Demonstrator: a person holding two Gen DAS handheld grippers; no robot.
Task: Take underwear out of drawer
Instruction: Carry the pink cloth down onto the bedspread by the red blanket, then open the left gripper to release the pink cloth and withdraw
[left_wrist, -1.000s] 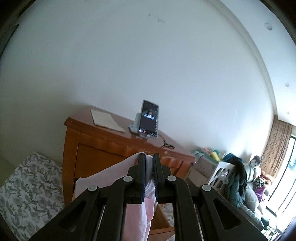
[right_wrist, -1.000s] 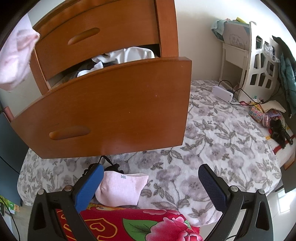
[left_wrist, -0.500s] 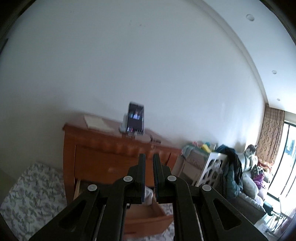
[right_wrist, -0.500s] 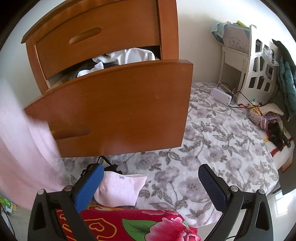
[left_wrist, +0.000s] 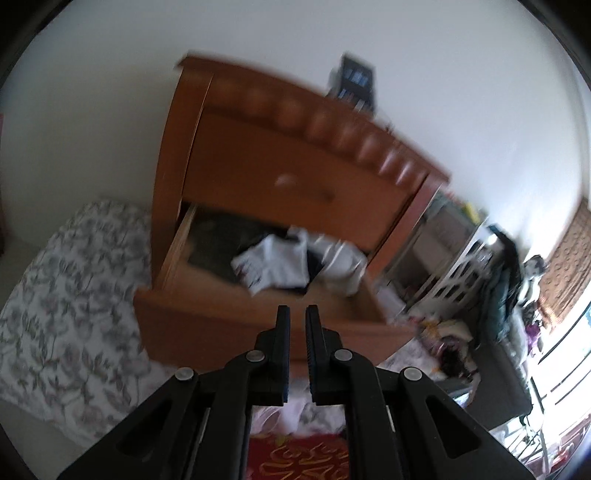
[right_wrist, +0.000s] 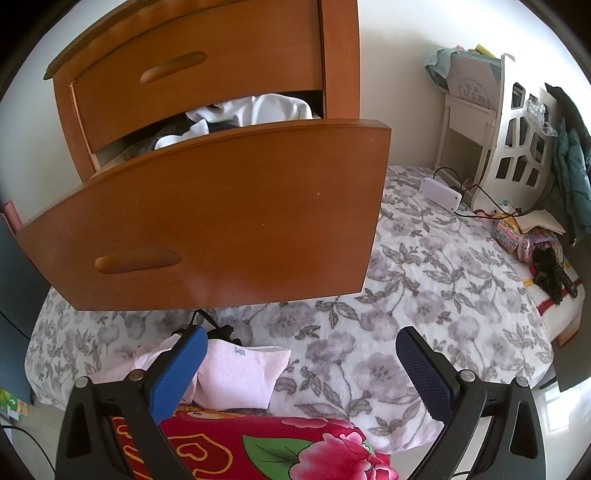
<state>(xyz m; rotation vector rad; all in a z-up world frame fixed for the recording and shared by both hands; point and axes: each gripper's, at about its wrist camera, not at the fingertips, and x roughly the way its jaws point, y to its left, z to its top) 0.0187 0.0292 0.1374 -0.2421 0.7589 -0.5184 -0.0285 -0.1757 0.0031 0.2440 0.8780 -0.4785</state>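
Observation:
The wooden dresser's lower drawer (left_wrist: 221, 317) stands pulled out, with white and dark underwear (left_wrist: 277, 264) heaped inside. My left gripper (left_wrist: 297, 314) hovers above the drawer's front edge, fingers close together with nothing between them. In the right wrist view the drawer front (right_wrist: 221, 221) fills the middle, and white garments (right_wrist: 251, 110) show over its top. Pink underwear (right_wrist: 236, 373) lies on the bed below the drawer, with more pink cloth (right_wrist: 118, 365) beside it on the left. My right gripper (right_wrist: 300, 336) is open and empty above the bedspread, its left finger in front of the pink pieces.
A floral bedspread (right_wrist: 443, 295) covers the bed. A red flowered blanket (right_wrist: 277, 443) lies at the near edge. A white box with cables (right_wrist: 441, 194) and a white shelf (right_wrist: 517, 140) stand at the right. A phone (left_wrist: 354, 81) sits on the dresser top.
The left gripper let go of the pink garment, which fell onto the bed beside the other pink piece. The left gripper has tilted down toward the open drawer. The right gripper stayed put.

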